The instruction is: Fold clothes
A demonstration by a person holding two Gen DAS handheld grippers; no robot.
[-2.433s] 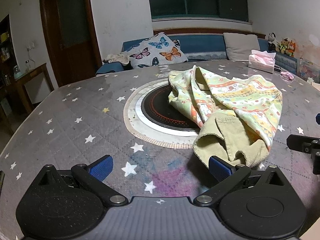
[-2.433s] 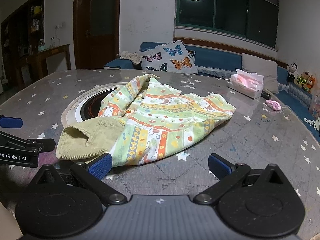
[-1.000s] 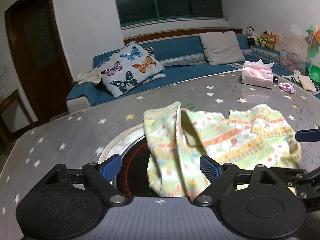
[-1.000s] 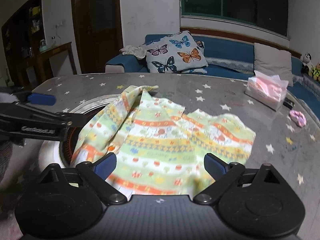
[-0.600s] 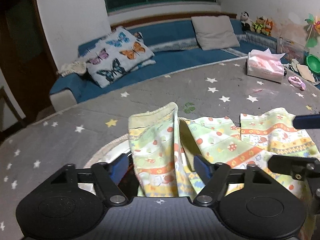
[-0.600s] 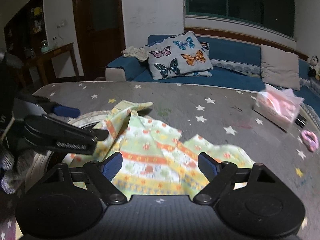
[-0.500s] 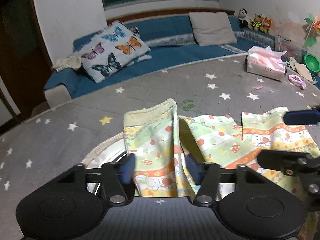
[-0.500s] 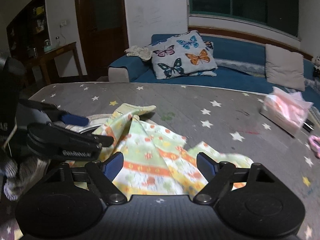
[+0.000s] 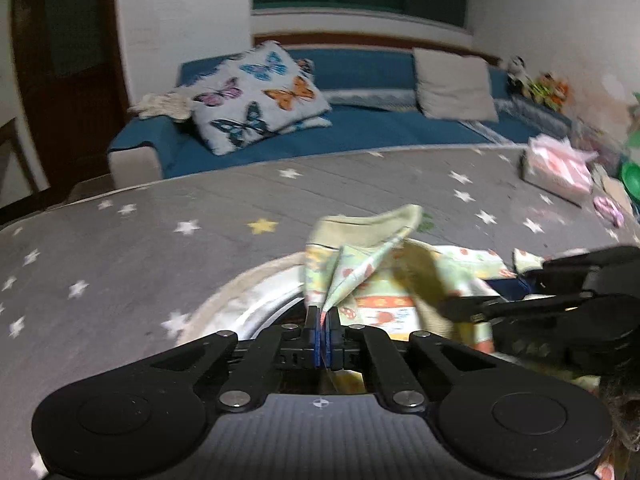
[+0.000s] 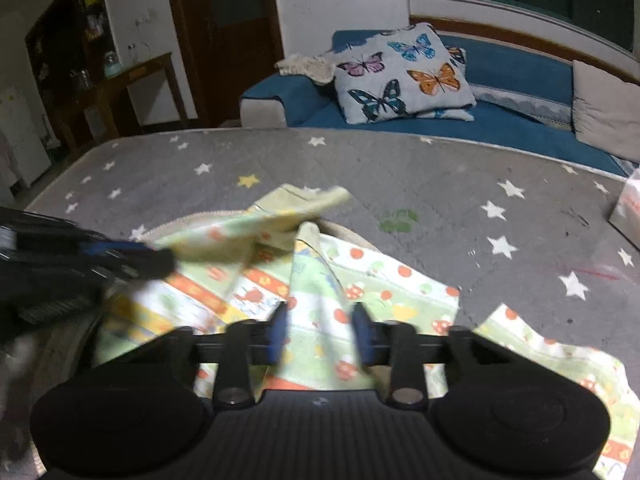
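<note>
Two grippers: ours, on one garment (image 10: 360,280).
Left gripper (image 9: 322,332): clenched on its cloth.
Right gripper (image 10: 320,330): fingers part-closed around a fold.

The star-patterned counter (image 9: 120,240) lies bare to the left of the left gripper (image 9: 322,334) and ahead of it to the far edge, so passage is open there. To its right the way is taken up: the right gripper (image 9: 520,300) reaches in close beside it, over the rumpled patterned garment (image 10: 360,280), which spreads across the middle and rises in a peaked fold between the two. On the right gripper's own right, bare counter runs out past the cloth's edge toward a pink tissue box (image 9: 558,170) near the far right rim, with a small pink item (image 9: 608,210) just beside it. Beyond the far edge stands a blue sofa (image 10: 500,120).
</note>
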